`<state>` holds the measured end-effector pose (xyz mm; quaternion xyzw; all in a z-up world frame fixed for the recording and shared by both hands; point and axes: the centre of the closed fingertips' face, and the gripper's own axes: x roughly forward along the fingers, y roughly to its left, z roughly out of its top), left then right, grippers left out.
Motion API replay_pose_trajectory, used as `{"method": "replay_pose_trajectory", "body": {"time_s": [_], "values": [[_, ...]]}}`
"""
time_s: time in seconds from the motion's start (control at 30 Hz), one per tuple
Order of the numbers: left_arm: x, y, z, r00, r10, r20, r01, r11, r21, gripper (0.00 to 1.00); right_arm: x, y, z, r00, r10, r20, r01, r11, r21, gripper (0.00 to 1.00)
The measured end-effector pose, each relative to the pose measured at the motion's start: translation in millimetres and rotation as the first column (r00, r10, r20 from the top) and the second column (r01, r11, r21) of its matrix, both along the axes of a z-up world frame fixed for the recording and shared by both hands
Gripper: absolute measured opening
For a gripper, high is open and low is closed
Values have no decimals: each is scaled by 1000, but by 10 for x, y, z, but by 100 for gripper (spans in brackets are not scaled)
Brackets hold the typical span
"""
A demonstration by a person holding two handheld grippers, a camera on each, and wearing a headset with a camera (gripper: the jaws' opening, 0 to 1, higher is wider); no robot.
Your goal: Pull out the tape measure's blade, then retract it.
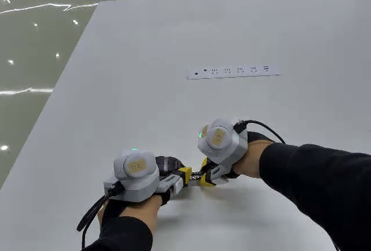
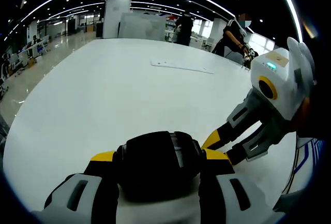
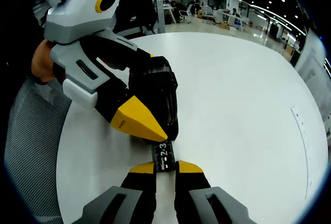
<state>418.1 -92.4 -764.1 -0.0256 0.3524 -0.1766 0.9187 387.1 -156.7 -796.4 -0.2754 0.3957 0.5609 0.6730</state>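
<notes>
Tape measure (image 3: 155, 92): the black case is near the front edge of the white surface (image 1: 232, 25), clamped between the jaws of the left hand-held gripper (image 1: 178, 177). Whether the case rests on the surface cannot be confirmed. The right hand-held gripper (image 3: 164, 168) is closed on the blade (image 3: 163, 155) just beside the case mouth, with a short run of blade and its first printed numerals exposed. Probable faults from this state: the right jaws pinch a thin, narrow strip near its end, so a pull off the blade's axis can let it slip free and spring back into the case. A pull that rises or twists can kink the blade. The case is held across rounded sides, so a hard pull may rotate it or drag it out of the left jaws. On retraction, an abrupt release invites whip. The power strip (image 1: 233, 71) lies well apart and poses no obstruction.
</notes>
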Motion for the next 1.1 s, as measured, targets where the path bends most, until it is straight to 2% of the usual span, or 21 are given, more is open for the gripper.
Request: {"method": "replay_pose_trajectory", "body": {"time_s": [0.43, 0.6, 1.1], "values": [[-11, 0, 0, 1000, 0, -1, 0, 1000, -3, 57, -3, 77, -1, 1000, -3, 0, 3, 1000, 19, 9], [-13, 0, 0, 1000, 1, -4, -1, 1000, -7, 57, 10, 98, -5, 1000, -12, -17, 13, 999, 40, 9], [-20, -4, -3, 1000, 0, -2, 0, 1000, -8, 57, -1, 151, -12, 999, 38, 15, -39, 999, 30, 9]]}}
